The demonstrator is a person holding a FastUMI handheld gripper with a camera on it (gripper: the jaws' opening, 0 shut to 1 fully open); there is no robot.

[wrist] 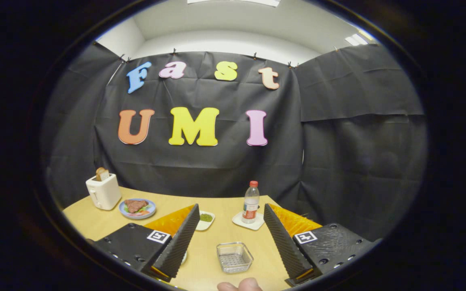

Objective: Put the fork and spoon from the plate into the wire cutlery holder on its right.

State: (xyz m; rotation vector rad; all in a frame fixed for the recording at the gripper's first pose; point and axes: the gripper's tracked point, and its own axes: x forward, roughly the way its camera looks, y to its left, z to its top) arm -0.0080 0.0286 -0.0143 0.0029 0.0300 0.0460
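Beyond the fingers you have a wooden table [95, 222]. Off to the far left stands a white toaster [103, 191] with toast, a plate of food [137, 208] beside it. Farther ahead sit a small dish [206, 219] and a water bottle [251, 202] on a coaster [248, 222].

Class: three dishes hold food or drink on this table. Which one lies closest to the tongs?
The small white dish with green stuff, just beyond a finger of the open tongs. The blue plate by the toaster and the bottle's white coaster lie farther off.
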